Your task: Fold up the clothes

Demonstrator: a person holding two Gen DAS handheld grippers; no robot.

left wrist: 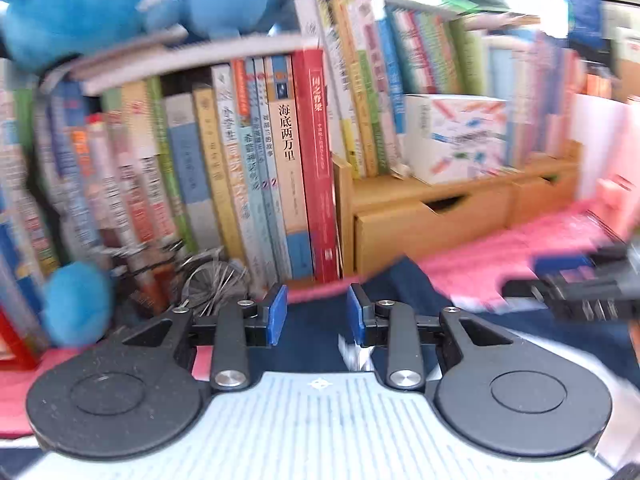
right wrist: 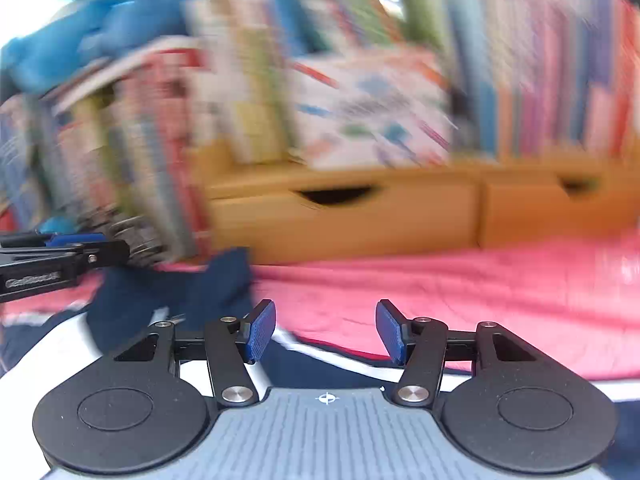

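Your right gripper hangs with jaws spread, nothing between the blue pads. Landmark: the navy garment with white stripes. It lies under and left of your gripper, on the pink cover. Left gripper sits just above the garment's left edge; state unclear. Behind the garment: wooden drawer unit, blurred books, blue plush.

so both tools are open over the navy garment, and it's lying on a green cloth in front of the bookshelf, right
Not quite: the cloth under the navy garment is pink, not green, as the right wrist view shows. The rest holds: the left tool and the right tool are both open with nothing between the pads, and the garment lies in front of the bookshelf.
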